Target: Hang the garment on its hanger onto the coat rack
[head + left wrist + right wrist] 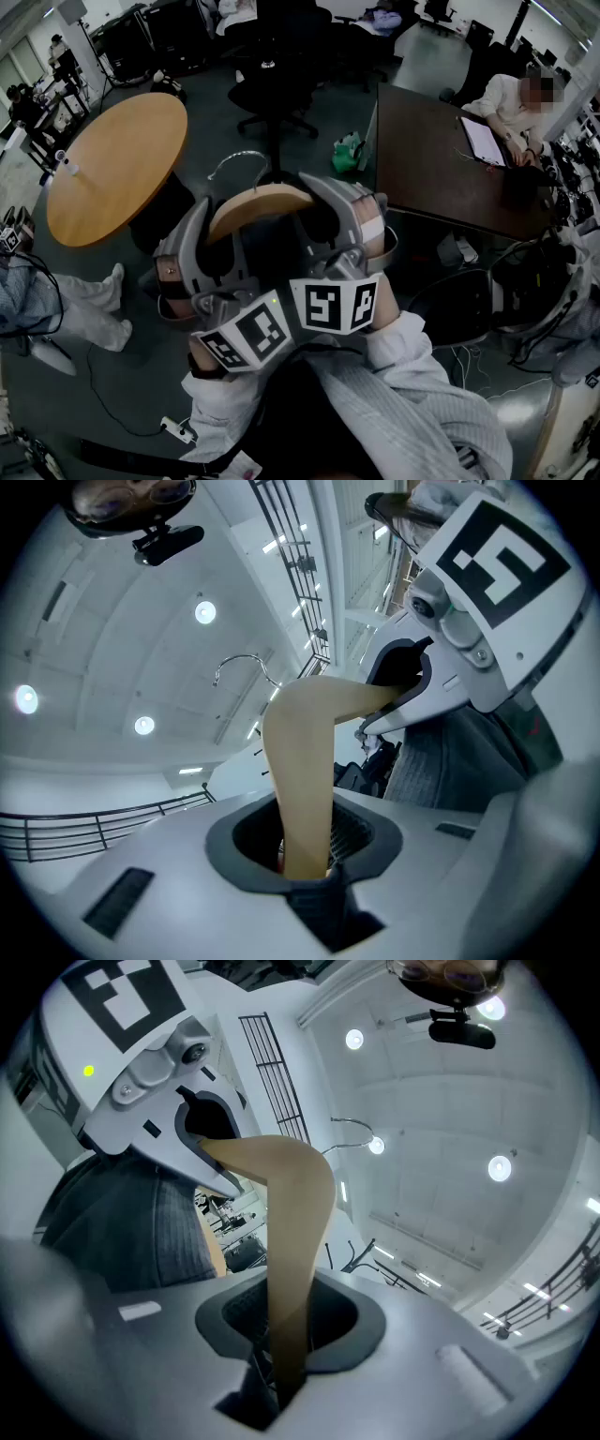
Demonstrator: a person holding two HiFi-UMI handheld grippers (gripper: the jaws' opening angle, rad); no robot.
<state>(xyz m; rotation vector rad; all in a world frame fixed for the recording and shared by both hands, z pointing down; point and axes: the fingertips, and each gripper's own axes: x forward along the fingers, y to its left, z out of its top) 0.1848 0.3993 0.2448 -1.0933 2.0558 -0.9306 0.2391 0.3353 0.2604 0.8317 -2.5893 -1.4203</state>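
A wooden hanger (258, 202) with a metal hook (234, 161) is held up close under the head camera, hook pointing away from me. My left gripper (211, 234) is shut on its left arm and my right gripper (323, 202) on its right arm. In the left gripper view the wooden arm (300, 780) runs down between the pads, with the hook (244, 663) against the ceiling. The right gripper view shows the other arm (295, 1241) clamped the same way. The grey knit garment (403, 412) hangs below the grippers. A dark pronged stand (361, 1252) shows beyond; I cannot tell whether it is the coat rack.
A round wooden table (117, 164) stands at the left and a dark desk (450, 159) at the right, where a person sits at a laptop. A black office chair (277, 94) is ahead. Someone's legs (84, 300) and a power strip (173, 429) lie at floor level, left.
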